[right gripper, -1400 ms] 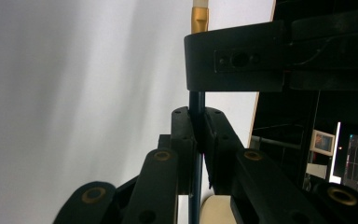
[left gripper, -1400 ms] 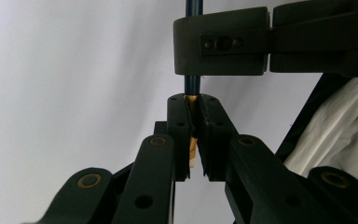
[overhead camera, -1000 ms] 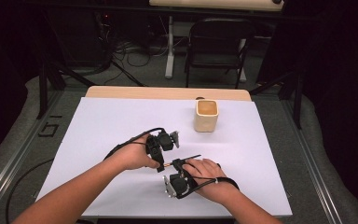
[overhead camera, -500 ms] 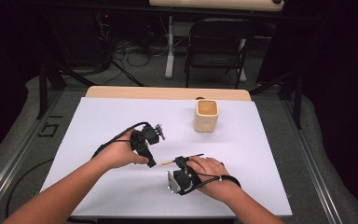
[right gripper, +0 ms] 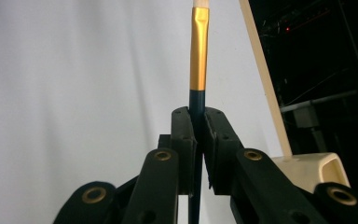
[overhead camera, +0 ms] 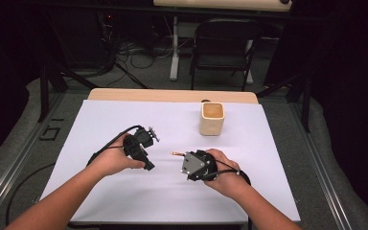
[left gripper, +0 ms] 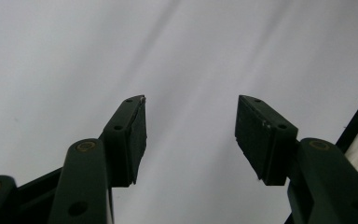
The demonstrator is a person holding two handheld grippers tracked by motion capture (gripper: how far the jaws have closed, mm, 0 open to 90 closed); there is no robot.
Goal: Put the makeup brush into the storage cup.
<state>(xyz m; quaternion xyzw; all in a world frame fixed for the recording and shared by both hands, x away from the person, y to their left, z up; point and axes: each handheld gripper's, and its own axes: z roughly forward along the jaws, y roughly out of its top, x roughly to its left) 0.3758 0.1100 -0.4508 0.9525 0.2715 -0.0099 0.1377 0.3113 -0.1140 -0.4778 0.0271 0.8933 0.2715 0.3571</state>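
The left tool [overhead camera: 146, 139] has drawn away leftward from the right tool [overhead camera: 184, 159], its jaws now apart

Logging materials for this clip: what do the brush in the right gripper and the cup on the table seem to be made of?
The brush, clamped in the right gripper, has a shiny gold band, probably metal by its sheen, above a dark blue handle, painted wood or plastic; I cannot tell which. The cup looks like pale matte wood or bamboo, squarish with rounded corners, though cream plastic is possible.

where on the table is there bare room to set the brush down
Free: the white sheet between the cup and the right edge, and the far left corner. Crowded: the middle, where the left gripper and right gripper with the brush sit.
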